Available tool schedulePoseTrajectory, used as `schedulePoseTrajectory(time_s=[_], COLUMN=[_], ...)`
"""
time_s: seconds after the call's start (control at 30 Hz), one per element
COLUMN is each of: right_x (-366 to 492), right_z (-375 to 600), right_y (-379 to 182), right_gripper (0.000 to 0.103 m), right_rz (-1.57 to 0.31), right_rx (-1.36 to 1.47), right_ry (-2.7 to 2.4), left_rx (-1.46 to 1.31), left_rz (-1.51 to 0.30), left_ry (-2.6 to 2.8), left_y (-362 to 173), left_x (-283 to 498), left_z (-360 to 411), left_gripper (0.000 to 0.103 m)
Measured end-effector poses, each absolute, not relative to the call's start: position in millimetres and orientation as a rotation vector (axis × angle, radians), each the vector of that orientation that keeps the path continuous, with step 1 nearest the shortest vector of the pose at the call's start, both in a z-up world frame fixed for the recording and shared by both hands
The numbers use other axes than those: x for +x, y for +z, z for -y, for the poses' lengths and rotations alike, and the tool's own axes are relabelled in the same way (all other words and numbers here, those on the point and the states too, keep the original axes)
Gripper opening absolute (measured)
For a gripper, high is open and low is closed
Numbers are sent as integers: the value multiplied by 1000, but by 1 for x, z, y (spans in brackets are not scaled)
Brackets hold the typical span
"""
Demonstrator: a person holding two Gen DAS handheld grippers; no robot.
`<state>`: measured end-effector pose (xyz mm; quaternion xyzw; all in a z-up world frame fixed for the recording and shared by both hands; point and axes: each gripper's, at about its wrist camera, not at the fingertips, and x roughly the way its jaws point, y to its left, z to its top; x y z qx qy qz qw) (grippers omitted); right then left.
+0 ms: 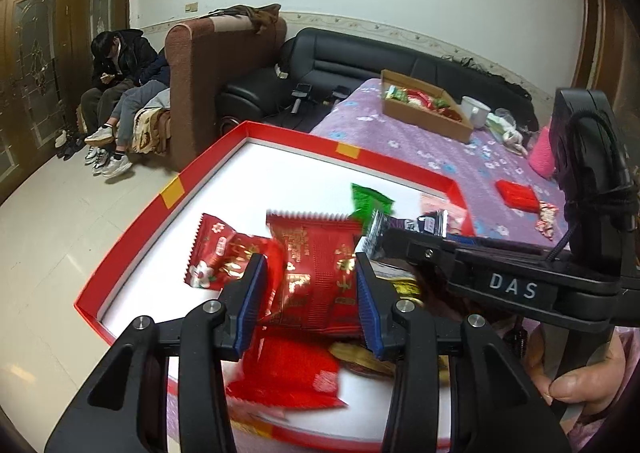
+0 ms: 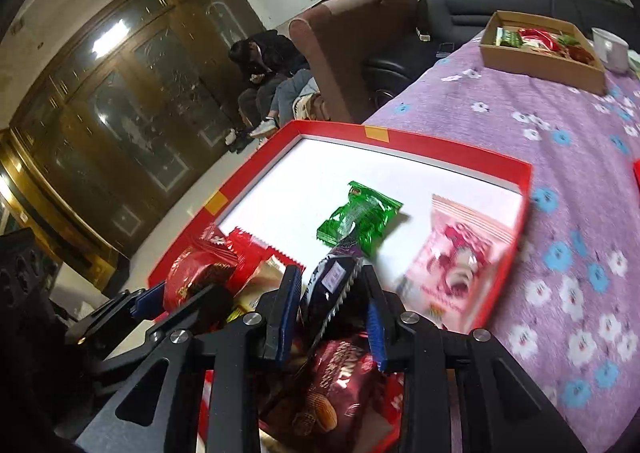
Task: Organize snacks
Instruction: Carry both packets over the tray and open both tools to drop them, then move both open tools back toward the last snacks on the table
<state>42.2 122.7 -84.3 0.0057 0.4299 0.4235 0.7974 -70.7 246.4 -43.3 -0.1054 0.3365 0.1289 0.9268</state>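
left gripper (image 1: 310, 293) jaws closed on a red snack packet (image 1: 316, 273) above the red tray (image 1: 132, 249), apparently lifted for sorting. right gripper (image 2: 334, 305) jaws grip a dark packet (image 2: 332, 293) over the same tray beside green (image 2: 360, 215) and pink (image 2: 456, 257) packets. tray sits on a purple floral-covered counter (image 2: 560, 157); sofas behind.

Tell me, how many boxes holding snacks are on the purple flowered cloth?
2. The shallow red cardboard box with a white floor lies near, under both grippers. The brown cardboard box stands at the far end, beside a white cup. Others may be hidden outside the views.
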Motion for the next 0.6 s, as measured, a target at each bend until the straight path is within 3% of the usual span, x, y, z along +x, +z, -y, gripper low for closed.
schedulePoseTrajectory(time_s=[0.13, 0.23, 0.3, 0.33, 0.4, 0.6], right_x=[54, 61, 65, 65, 68, 99], right_z=[-136, -138, -129, -119, -99, -11], right_y=[-88, -81, -69, -62, -50, -30], right_gripper=[31, 33, 42, 51, 60, 62], right_rz=[-934, -908, -866, -831, -765, -677], right_rx=[-4, 32, 79, 103, 139, 203], right_ry=[902, 910, 923, 929, 922, 708], left_rx=[-193, -186, -180, -177, -155, -97], left_rz=[-718, -745, -741, -732, -700, -626], left_ry=[266, 265, 270, 269, 288, 297], left_y=[-45, -46, -43, -41, -35, -13], left_x=[-60, -52, -50, -50, -53, -53], left_z=[-247, -247, -245, -243, -238, -221], left_gripper=[47, 57, 58, 60, 70, 74])
